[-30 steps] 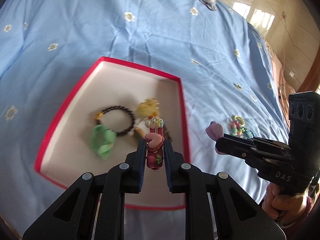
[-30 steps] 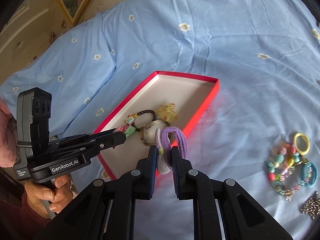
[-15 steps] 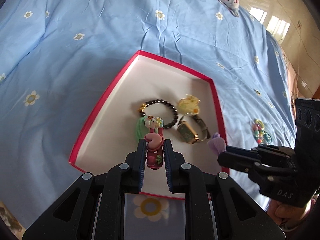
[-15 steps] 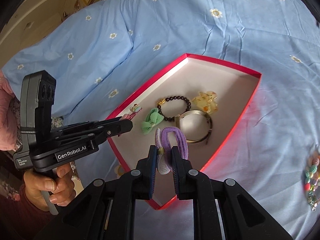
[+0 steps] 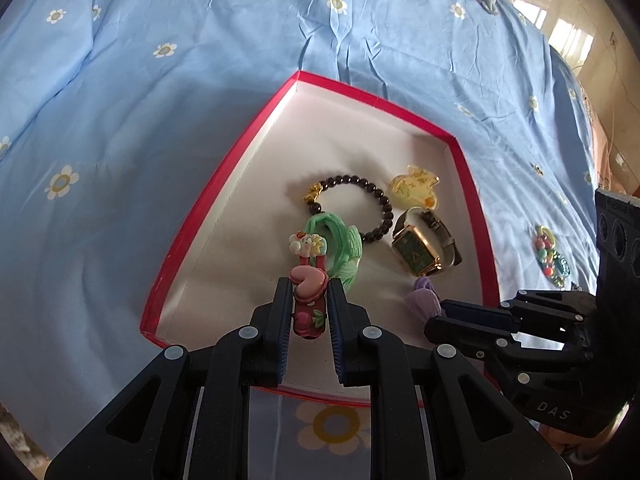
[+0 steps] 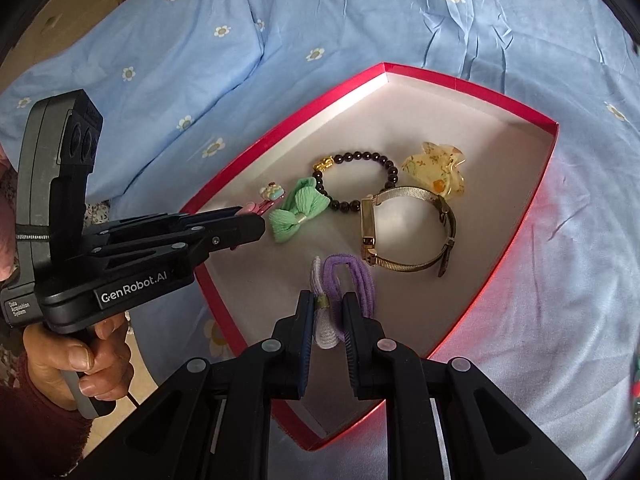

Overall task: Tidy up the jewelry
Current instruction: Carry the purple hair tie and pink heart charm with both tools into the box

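Left hand (image 6: 86, 364) grips the handle of the left gripper (image 5: 308, 300); jaws clenched on a pink hair clip (image 5: 307, 288) with cartoon charms, held over the near left part of the red box (image 5: 224, 184). In the box, left to right: green bow (image 6: 298, 208), dark bead bracelet (image 6: 356, 180) with gold charm, gold watch (image 6: 408, 232) on its side, yellow claw clip (image 6: 434, 170). Right gripper (image 6: 326, 312) holds over the box's near part, jaws clamped on a purple hair tie (image 6: 352, 280), not touching the box floor. Box sits on a blue daisy-print bedspread (image 5: 160, 80). More beaded pieces (image 5: 550, 254) lie on the spread, right of the box.
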`<action>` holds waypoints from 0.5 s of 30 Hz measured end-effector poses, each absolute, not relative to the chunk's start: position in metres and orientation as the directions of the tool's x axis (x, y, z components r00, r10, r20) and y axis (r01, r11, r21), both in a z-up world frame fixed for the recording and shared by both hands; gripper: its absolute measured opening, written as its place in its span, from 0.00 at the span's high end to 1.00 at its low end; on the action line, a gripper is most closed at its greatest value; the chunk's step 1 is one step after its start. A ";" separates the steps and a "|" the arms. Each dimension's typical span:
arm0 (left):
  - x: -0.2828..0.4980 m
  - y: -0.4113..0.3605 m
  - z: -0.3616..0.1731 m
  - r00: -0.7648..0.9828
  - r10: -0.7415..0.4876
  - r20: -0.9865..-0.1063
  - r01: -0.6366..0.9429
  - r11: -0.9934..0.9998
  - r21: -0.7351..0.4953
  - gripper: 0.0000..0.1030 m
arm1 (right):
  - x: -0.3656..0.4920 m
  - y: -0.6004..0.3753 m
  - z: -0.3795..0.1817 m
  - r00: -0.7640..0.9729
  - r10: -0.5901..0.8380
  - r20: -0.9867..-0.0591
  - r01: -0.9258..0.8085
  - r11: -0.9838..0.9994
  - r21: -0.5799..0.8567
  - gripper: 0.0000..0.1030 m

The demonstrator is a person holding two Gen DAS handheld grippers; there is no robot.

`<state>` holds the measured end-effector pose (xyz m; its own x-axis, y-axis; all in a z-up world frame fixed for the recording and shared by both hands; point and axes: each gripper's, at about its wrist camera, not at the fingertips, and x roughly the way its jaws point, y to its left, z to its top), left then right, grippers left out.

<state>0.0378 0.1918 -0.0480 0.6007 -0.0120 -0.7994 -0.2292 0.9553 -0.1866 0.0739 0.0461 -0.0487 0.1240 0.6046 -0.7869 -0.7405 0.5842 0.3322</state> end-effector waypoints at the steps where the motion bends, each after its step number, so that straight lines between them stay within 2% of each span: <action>1: 0.039 0.191 -0.050 0.595 -0.012 -0.803 -0.229 0.956 -0.184 0.85 | 0.075 0.047 -0.050 0.122 0.602 -0.789 -0.740 0.584 0.332 0.86; 15: 0.043 0.196 -0.054 0.584 -0.020 -0.811 -0.238 0.951 -0.195 0.84 | 0.079 0.048 -0.050 0.109 0.626 -0.772 -0.725 0.581 0.369 0.81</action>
